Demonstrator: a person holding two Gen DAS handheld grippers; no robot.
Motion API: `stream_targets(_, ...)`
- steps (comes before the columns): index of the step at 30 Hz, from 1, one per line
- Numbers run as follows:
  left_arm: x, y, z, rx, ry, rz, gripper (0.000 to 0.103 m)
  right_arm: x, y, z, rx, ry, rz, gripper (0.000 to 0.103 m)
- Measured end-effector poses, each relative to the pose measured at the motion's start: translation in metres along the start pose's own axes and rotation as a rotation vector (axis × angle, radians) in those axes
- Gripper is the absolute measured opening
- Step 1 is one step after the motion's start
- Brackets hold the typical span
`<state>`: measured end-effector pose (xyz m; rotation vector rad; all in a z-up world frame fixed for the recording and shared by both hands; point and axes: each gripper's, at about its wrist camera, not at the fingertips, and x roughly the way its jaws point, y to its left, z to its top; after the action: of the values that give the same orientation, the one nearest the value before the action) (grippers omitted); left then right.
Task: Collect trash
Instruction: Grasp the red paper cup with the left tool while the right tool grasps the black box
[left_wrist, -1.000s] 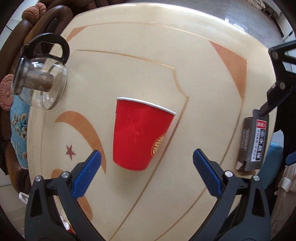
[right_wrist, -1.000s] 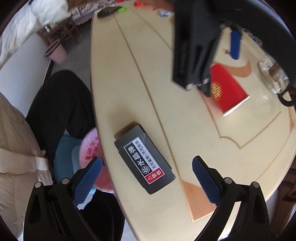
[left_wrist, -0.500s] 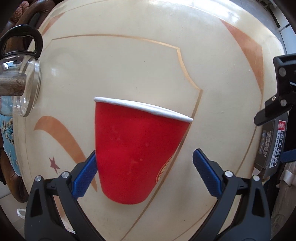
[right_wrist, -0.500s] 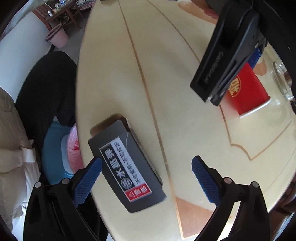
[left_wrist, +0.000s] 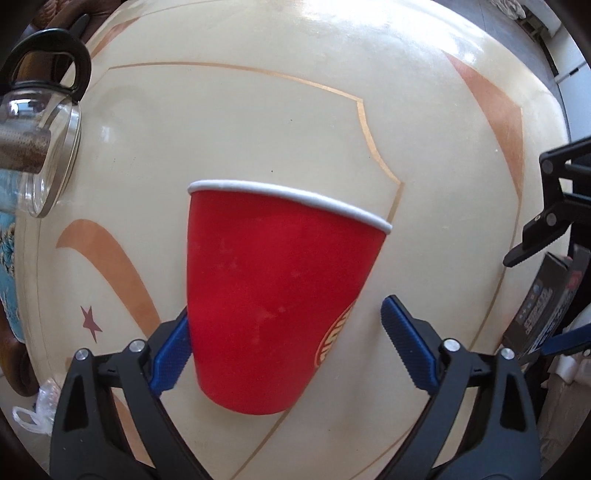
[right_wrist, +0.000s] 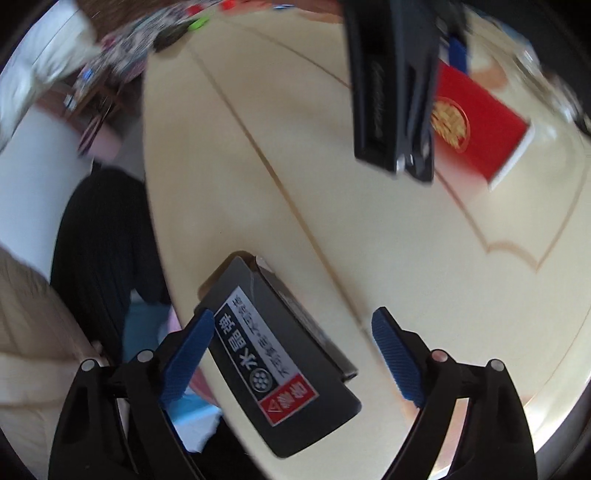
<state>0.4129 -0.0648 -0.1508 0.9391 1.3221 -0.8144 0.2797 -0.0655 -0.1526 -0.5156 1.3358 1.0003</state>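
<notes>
Red cup (left_wrist: 273, 295) between left gripper (left_wrist: 288, 347) jaws

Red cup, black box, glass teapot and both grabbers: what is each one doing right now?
Red paper cup: lying on its side on the table, between the left jaws.
Black box: lying flat at the table's edge, one end flap open.
Glass teapot: on the table, dark infuser inside.
Left gripper: open, jaws just closing around the cup.
Right gripper: open, jaws just closing over the box.

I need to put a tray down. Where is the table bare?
Bare: the wide stretch of table beyond the red cup, and between cup and black box. Crowded: the glass teapot corner and the box's edge.
</notes>
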Motion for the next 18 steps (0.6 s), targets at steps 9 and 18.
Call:
stream_targets(9, -0.013, -0.012, -0.031, -0.180, -0.045, -0.022, 0.062, -0.007, 0.009, -0.017, 0.246, -0.108, -0.043, 0.057)
stream_targets(18, -0.018, -0.018, -0.051, -0.287, -0.034, -0.007, 0.062, -0.015, 0.018, -0.015, 0.194, -0.093, -0.095, 0.053)
